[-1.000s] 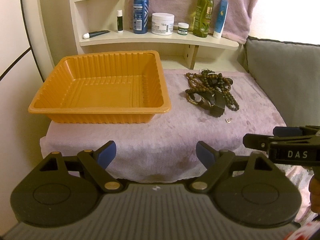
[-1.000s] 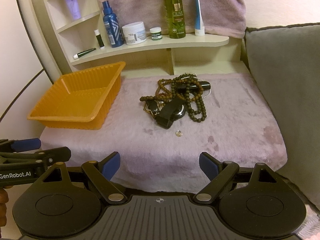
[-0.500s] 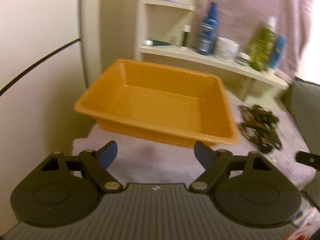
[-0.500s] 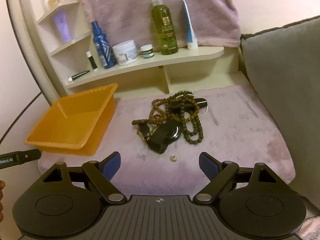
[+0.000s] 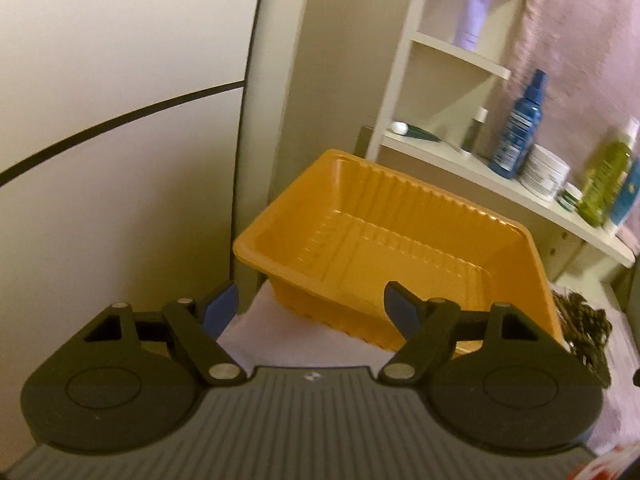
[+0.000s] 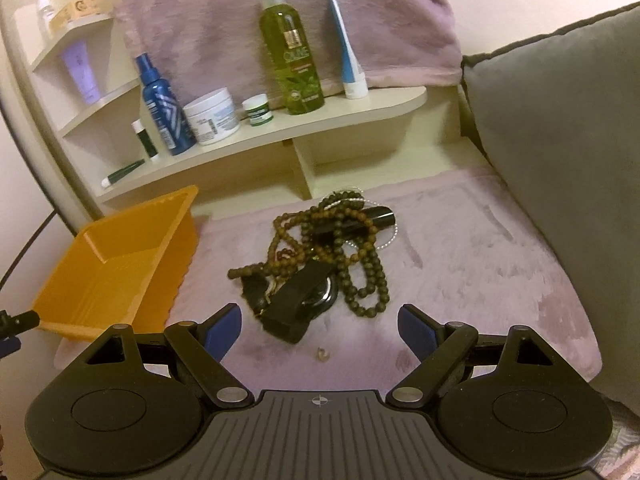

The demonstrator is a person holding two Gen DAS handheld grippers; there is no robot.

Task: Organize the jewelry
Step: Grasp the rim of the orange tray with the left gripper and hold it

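A tangled pile of brown bead necklaces, a black watch and a black tube (image 6: pixel 320 264) lies on the pink fuzzy cloth (image 6: pixel 480 248). A small ring (image 6: pixel 322 354) lies loose in front of the pile. An empty orange tray (image 6: pixel 120 272) stands at the left; it also fills the left wrist view (image 5: pixel 400 248). My right gripper (image 6: pixel 320 324) is open and empty, close in front of the pile. My left gripper (image 5: pixel 310 308) is open and empty at the tray's near left corner. The pile's edge shows at the far right of the left wrist view (image 5: pixel 588 328).
A cream shelf (image 6: pixel 280 132) behind holds a blue spray bottle (image 6: pixel 160 108), a white jar (image 6: pixel 212 116), a green bottle (image 6: pixel 290 48) and a blue tube (image 6: pixel 346 52). A grey cushion (image 6: pixel 560 120) borders the right side. A wall (image 5: pixel 120 120) is at the left.
My left gripper has swung left and tilted toward the tray's left corner and the wall. My right gripper has moved forward, closer to the jewelry pile. Both stay open.
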